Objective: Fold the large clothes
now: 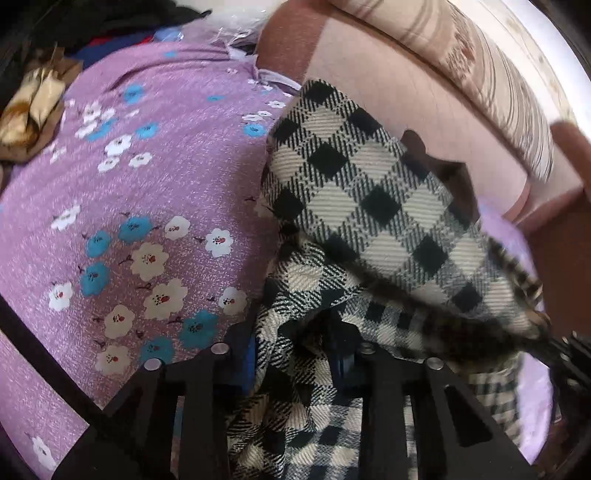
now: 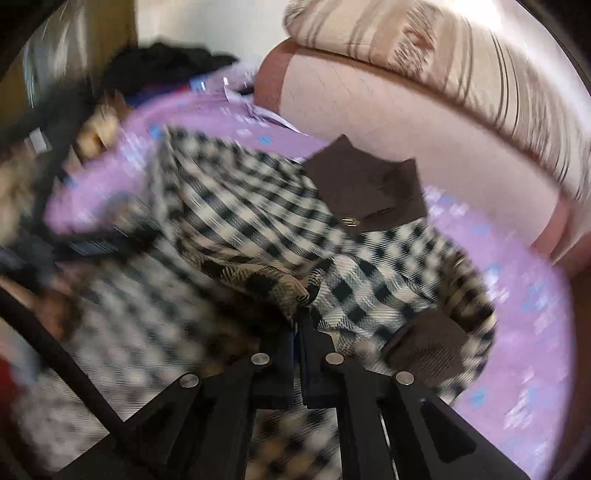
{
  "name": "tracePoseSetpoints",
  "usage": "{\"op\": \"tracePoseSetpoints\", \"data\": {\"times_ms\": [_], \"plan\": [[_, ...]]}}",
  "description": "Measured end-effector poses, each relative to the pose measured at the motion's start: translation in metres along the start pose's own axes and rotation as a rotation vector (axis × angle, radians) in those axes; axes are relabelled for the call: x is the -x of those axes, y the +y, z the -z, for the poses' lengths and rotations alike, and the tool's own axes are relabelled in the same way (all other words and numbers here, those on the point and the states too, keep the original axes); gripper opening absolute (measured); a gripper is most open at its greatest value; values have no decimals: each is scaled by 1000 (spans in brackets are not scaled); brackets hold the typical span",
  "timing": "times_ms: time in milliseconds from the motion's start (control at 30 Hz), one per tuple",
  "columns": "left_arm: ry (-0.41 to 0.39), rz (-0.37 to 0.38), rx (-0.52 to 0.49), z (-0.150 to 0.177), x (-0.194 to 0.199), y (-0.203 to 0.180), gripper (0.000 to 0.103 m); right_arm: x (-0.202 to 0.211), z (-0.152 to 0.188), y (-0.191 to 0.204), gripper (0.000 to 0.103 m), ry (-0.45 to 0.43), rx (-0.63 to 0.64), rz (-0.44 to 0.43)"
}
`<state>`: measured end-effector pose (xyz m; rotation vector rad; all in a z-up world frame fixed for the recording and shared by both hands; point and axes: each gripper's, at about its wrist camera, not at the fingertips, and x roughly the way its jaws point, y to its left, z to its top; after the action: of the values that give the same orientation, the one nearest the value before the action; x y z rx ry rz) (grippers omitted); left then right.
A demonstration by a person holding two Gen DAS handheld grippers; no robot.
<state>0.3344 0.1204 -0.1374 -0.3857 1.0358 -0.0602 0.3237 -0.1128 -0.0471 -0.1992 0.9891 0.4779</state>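
Note:
A black-and-cream checked garment [image 1: 362, 192] lies bunched on a purple floral bedsheet [image 1: 147, 206]. In the right wrist view the garment [image 2: 236, 221] shows a dark brown collar [image 2: 365, 188] and a brown cuff [image 2: 428, 350]. My left gripper [image 1: 291, 354] has checked cloth bunched between its fingers and looks shut on it. My right gripper [image 2: 301, 332] is shut on a fold of the garment's edge. The right wrist view is motion-blurred.
A pink sofa-style backrest [image 1: 406, 81] with a striped cushion [image 1: 498, 74] runs along the far right. A pile of dark and coloured clothes [image 1: 122, 26] and a gold-brown item [image 1: 33, 107] lie at the far left of the sheet.

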Motion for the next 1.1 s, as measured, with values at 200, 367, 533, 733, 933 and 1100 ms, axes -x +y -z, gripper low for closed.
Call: {"op": "tracePoseSetpoints", "data": {"times_ms": [200, 367, 533, 733, 933, 1100], "plan": [[-6, 65, 62, -12, 23, 14, 23, 76, -39, -36, 2, -61, -231, -385], [-12, 64, 52, -11, 28, 14, 23, 63, -51, -72, 3, -48, -303, -330], [-3, 6, 18, -5, 26, 8, 23, -11, -8, -118, 22, 102, -398, 6], [-78, -13, -15, -6, 49, 2, 24, -1, 29, -134, 37, 28, -471, 82], [-157, -19, -53, -7, 57, -12, 58, 21, -23, -65, 61, -98, -221, 2], [-180, -84, -1, -15, 28, 5, 70, -20, -97, 23, 65, -41, 11, -132]]}}
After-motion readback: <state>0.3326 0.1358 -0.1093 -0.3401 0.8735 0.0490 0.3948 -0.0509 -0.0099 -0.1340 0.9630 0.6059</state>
